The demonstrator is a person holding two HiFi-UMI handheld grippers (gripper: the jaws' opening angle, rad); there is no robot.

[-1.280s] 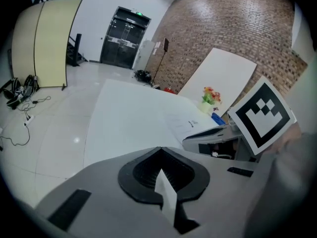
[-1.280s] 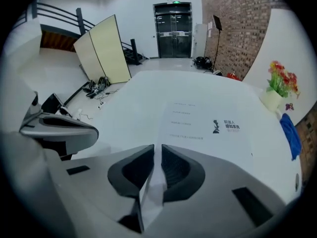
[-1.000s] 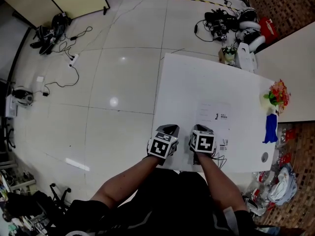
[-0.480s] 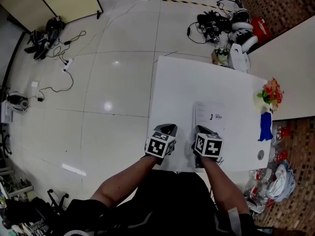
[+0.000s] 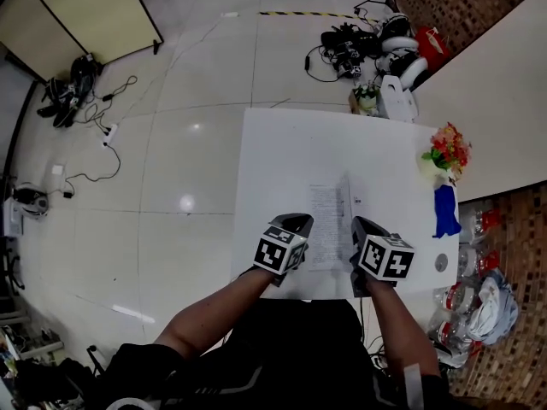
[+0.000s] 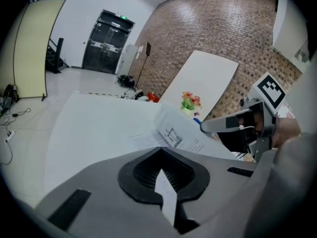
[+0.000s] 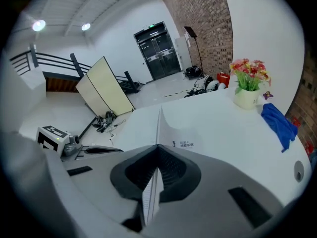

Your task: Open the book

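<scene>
1. Showing the book (image 5: pixel 329 229) half open on the white desk (image 5: pixel 282 161), close to the edge nearest the person: one printed page flat, the cover and a few leaves standing up on edge beside it.
2. Pinching that raised part in the right gripper (image 5: pixel 362 225), jaws closed tight on the paper edges, small print visible on the cover's right face.
3. Clamping a white leaf of the book in the left gripper (image 5: pixel 295 222) as well, jaws shut on it, just left of the flat page.
4. Holding both grippers side by side, near each other, angled down over the book's near end.
5. Leaving a pot of flowers (image 5: pixel 444 148) and a blue cloth (image 5: pixel 444 210) at the desk's right edge, well apart from the book.
6. Taking in, beyond the desk, a tiled floor (image 5: pixel 188 143), a tangle of cables (image 5: pixel 359 41) and a pale panel (image 5: pixel 85 15).
</scene>
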